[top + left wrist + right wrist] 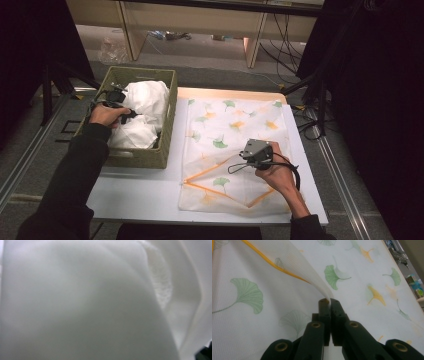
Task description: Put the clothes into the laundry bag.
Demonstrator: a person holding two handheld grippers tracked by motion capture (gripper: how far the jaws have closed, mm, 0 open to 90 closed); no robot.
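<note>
While the high view sets the left gripper in the basket among white laundry, jaws unreadable, the right gripper view shows the right gripper clamped on the mesh bag's raised edge.

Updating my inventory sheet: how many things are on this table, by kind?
Olive woven basket: 1
White bundled cloth in the basket: 1 heap, pieces not separable
Ginkgo-leaf mesh bag: 1
Hand-held claws: 2, left and right
Total: 5
</note>
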